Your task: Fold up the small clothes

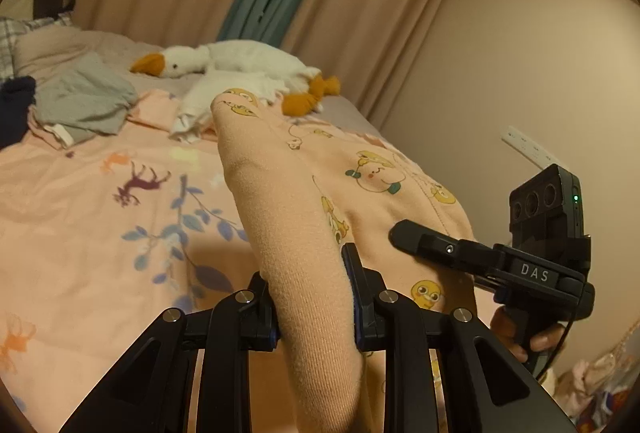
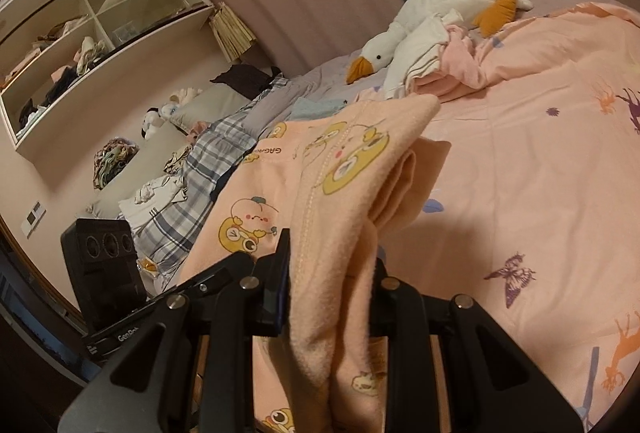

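A small peach garment printed with yellow cartoon ducks hangs stretched between both grippers above the bed. My left gripper is shut on a thick fold of its edge, and the cloth bulges up between the jaws. In the right wrist view the same garment drapes over my right gripper, which is shut on a bunched fold. The right gripper also shows in the left wrist view at the right, a hand on its handle. The left gripper's body appears at the left of the right wrist view.
A pink printed bedspread lies under the garment. A white plush goose lies at the far side, with grey clothes and a white cloth near it. Plaid fabric, pillows and wall shelves are left; curtains behind.
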Available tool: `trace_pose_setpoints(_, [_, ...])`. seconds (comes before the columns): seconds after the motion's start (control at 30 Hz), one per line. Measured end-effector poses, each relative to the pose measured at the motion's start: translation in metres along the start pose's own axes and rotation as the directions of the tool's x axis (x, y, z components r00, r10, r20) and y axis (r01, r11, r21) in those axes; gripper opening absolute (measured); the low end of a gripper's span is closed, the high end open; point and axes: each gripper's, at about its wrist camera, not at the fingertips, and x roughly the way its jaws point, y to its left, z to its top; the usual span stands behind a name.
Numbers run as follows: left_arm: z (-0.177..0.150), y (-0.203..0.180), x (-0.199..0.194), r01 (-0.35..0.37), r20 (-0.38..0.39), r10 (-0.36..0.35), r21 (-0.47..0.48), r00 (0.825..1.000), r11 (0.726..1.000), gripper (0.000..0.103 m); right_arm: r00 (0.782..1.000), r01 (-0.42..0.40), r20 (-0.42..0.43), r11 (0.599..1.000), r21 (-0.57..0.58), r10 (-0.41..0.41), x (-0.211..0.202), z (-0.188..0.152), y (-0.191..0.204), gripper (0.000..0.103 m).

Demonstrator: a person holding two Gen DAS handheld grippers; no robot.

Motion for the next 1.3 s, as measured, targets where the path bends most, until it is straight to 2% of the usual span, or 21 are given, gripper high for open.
trace_pose_setpoints(0.3, [-0.001, 0.016, -0.005, -0.054, -0.022, 0.054, -0.015, 0.998, 0.998, 0.024, 0.999, -0.026, -0.036, 1.000, -0.012, 0.025, 0.024, -0.002, 0.008, 0.026])
trace_pose_setpoints(0.43, [-0.007, 0.020, -0.005, -0.115, -0.043, 0.115, 0.000, 0.992, 0.993, 0.024, 0.997, -0.032, -0.070, 0.999, -0.008, 0.031, 0.038, -0.005, 0.008, 0.026])
trace_pose_setpoints(0.57, [-0.011, 0.022, -0.005, -0.158, -0.069, 0.159, 0.010, 0.985, 0.987, 0.024, 0.993, -0.002, -0.118, 0.999, -0.049, -0.003, 0.054, -0.013, 0.017, 0.027])
trace_pose_setpoints(0.73, [-0.012, 0.028, -0.005, -0.186, -0.076, 0.185, -0.005, 0.980, 0.982, 0.024, 0.992, 0.011, -0.128, 0.997, -0.077, -0.021, 0.065, -0.019, 0.023, 0.027])
trace_pose_setpoints(0.83, [-0.015, 0.029, -0.001, -0.201, -0.095, 0.200, -0.001, 0.975, 0.980, 0.024, 0.987, 0.028, -0.153, 0.997, -0.077, -0.040, 0.073, -0.022, 0.019, 0.028])
trace_pose_setpoints(1.13, [-0.025, 0.049, 0.018, -0.218, -0.132, 0.213, -0.018, 0.968, 0.976, 0.024, 0.980, 0.027, -0.195, 1.000, -0.011, -0.029, 0.096, -0.025, -0.005, 0.028])
trace_pose_setpoints(1.3, [-0.040, 0.068, 0.043, -0.248, -0.223, 0.233, -0.044, 0.947, 0.968, 0.024, 0.962, 0.075, -0.266, 0.997, 0.020, -0.067, 0.123, -0.037, -0.022, 0.027])
